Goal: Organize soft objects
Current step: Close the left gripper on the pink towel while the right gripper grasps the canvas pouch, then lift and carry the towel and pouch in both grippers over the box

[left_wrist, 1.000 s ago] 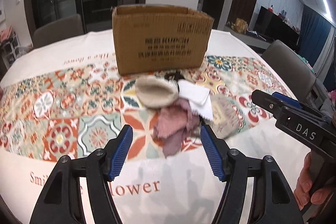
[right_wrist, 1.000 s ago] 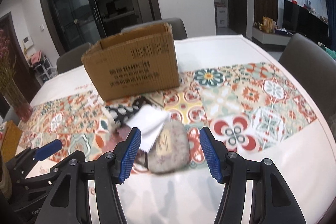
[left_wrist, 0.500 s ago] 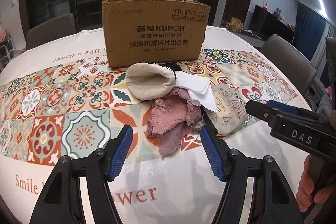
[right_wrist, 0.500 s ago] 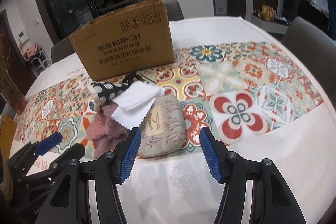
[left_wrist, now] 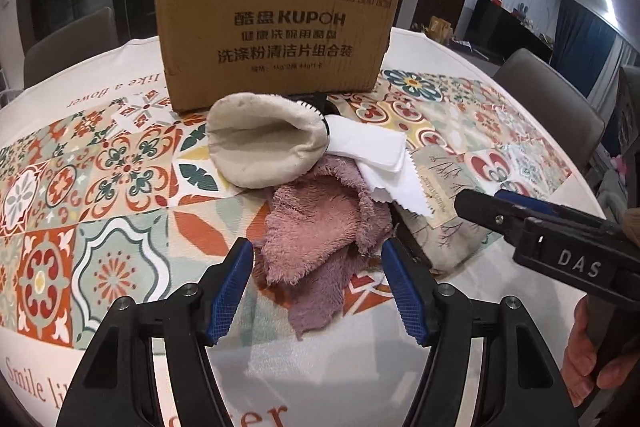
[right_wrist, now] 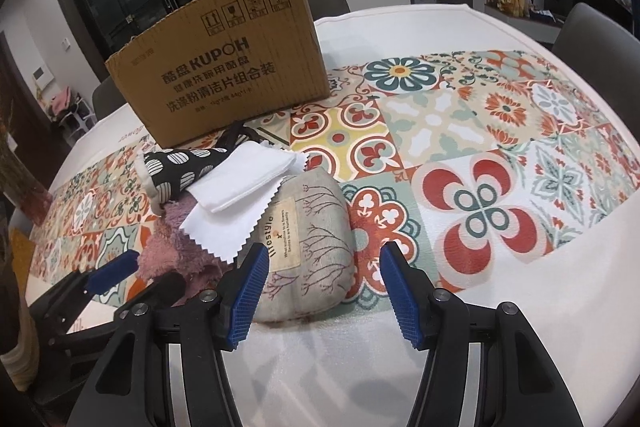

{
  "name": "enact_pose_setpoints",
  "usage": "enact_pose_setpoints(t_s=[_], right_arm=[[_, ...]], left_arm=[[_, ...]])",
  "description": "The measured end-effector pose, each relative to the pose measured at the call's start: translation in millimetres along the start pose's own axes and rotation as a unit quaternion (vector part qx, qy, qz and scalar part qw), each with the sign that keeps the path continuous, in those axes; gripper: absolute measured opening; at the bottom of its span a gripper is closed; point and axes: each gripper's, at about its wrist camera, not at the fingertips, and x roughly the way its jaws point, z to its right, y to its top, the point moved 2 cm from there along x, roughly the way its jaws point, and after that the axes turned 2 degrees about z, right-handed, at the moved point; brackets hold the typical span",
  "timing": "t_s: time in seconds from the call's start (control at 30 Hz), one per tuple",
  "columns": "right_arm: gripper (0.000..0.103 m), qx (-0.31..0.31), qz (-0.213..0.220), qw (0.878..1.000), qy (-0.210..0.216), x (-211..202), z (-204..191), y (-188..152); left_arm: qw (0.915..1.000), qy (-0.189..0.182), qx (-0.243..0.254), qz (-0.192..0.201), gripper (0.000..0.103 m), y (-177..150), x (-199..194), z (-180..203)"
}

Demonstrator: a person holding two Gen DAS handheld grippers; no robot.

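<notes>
On the surface point(left_wrist: 120, 367), covered by a cloth printed with bright tiles, a small heap of soft things lies in front of a brown cardboard box point(left_wrist: 276, 35). Farthest left in the heap is a cream oven mitt point(left_wrist: 260, 147), its open mouth turned toward the left gripper point(left_wrist: 318, 287). That gripper's blue-padded fingers point(left_wrist: 230, 291) stand apart, roughly half open, released and holding nothing. They sit on either side of the near edge of a pink fluffy towel point(left_wrist: 320, 227), and I cannot tell whether the pads touch its fringe.

A folded white cloth point(right_wrist: 240, 187) with a zigzag edge lies on top of the towel and partly over a grey fabric pouch point(right_wrist: 312, 247) with a sewn label. A black cloth with white spots point(right_wrist: 180, 167) lies behind it, nearer the box.

To the right, the right gripper point(right_wrist: 322, 287) hangs over the pouch with its fingers point(right_wrist: 400, 291) equally apart and empty. The left pad is at the pouch's near left corner, and the right pad is clear of it over the tiled cloth.
</notes>
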Motion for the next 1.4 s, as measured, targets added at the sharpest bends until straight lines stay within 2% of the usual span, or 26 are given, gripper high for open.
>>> enact_pose_setpoints(t_s=[0.2, 0.3, 0.4, 0.47, 0.63, 0.73, 0.83, 1.17, 1.4], right_arm=[[0.059, 0.002, -0.01, 1.0, 0.003, 13.2, -0.8, 0.7], [0.058, 0.001, -0.013, 1.0, 0.0, 18.1, 0.4, 1.6], [0.056, 0.007, -0.02, 1.0, 0.009, 21.9, 1.1, 1.7], [0.05, 0.016, -0.029, 0.999, 0.022, 25.4, 1.5, 0.9], [0.035, 0.017, -0.031, 0.999, 0.027, 26.0, 0.5, 0.3], [0.02, 0.014, -0.031, 0.999, 0.031, 23.1, 0.1, 0.9], [0.014, 0.013, -0.033, 0.999, 0.036, 16.7, -1.1, 1.3], [0.011, -0.025, 0.014, 1.0, -0.01, -22.1, -9.0, 8.2], [0.011, -0.034, 0.03, 0.999, -0.021, -39.1, -13.8, 11.1]], left_arm=[[0.9998, -0.009, -0.015, -0.012, 0.064, 0.5, 17.4, -5.4], [0.9996, -0.009, -0.022, -0.014, 0.058, 1.2, 22.3, -6.7], [0.9994, -0.012, -0.029, -0.012, 0.047, 2.6, 23.2, -7.1], [0.999, -0.02, -0.037, -0.012, 0.036, 3.8, 23.4, -7.3], [0.9989, -0.022, -0.039, -0.013, 0.021, 2.7, 22.0, -5.3], [0.9984, -0.025, -0.047, -0.017, 0.018, 1.2, 20.0, -3.6], [0.9981, -0.023, -0.055, -0.018, 0.017, 0.8, 15.7, -2.6], [0.9984, -0.002, -0.057, 0.003, 0.016, 2.4, -18.9, -0.3], [0.9982, 0.004, -0.056, 0.023, 0.016, 2.3, -43.7, 3.8]])
